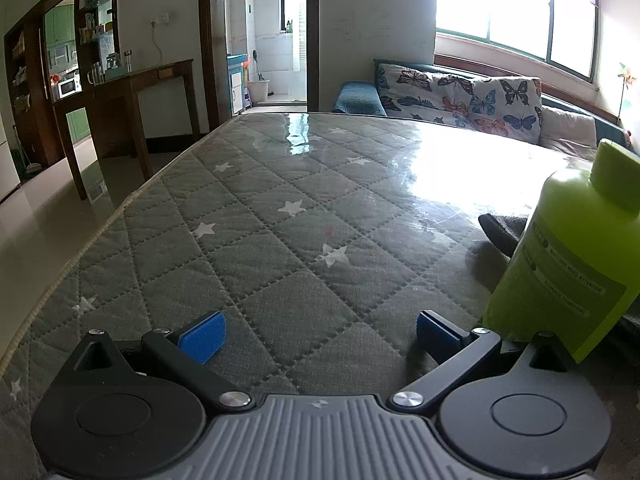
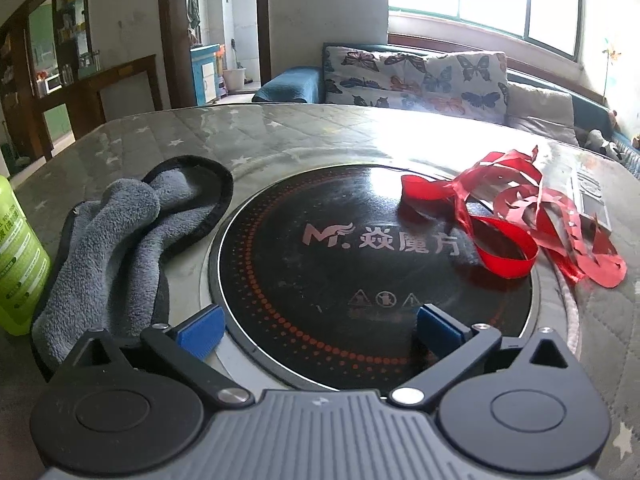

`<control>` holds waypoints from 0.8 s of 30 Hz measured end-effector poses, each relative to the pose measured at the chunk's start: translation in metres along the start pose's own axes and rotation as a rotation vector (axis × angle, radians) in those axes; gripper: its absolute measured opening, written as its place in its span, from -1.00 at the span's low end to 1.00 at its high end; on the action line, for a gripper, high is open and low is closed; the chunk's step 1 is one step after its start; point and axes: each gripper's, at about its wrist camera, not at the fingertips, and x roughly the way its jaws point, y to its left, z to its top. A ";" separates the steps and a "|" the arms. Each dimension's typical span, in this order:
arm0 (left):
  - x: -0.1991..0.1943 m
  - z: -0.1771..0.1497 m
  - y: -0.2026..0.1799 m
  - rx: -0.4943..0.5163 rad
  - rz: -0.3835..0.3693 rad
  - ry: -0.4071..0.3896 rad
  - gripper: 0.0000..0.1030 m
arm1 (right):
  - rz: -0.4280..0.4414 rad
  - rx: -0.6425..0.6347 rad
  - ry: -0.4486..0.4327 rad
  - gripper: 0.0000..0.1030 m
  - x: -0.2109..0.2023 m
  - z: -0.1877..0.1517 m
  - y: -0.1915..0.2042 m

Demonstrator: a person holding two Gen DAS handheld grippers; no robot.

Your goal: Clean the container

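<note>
One round black cooktop (image 2: 360,256) (dusty), red-dotted rim

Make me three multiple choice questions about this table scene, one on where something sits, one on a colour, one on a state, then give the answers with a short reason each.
1. Where does the red ribbon lie?
A. across the far right edge of the round black cooktop
B. under the grey cloth
C. around the bottle

2. What colour is the bottle?
A. white
B. lime green
C. orange

3. How does the right gripper stand?
A. shut on the cloth
B. shut on the ribbon
C. open, nothing between its pads

Answers: A, the ribbon drapes over the cooktop's rim. B, body and cap are lime green. C, its blue pads stand wide apart beside the grey cloth.
</note>
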 end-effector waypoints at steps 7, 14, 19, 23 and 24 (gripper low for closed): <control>0.002 -0.001 -0.001 0.001 0.001 -0.001 1.00 | 0.000 -0.003 -0.001 1.00 0.000 0.000 0.000; 0.002 -0.001 -0.001 0.000 0.001 -0.001 1.00 | -0.001 -0.004 -0.001 1.00 0.001 0.000 0.000; 0.002 -0.001 -0.001 0.000 0.001 -0.001 1.00 | -0.001 -0.003 -0.001 1.00 -0.001 0.000 0.000; 0.002 -0.001 -0.001 0.000 0.001 -0.001 1.00 | -0.001 -0.002 -0.001 1.00 -0.002 0.000 0.001; 0.002 -0.001 -0.001 0.000 0.001 -0.001 1.00 | -0.001 -0.002 -0.001 1.00 -0.002 0.000 0.001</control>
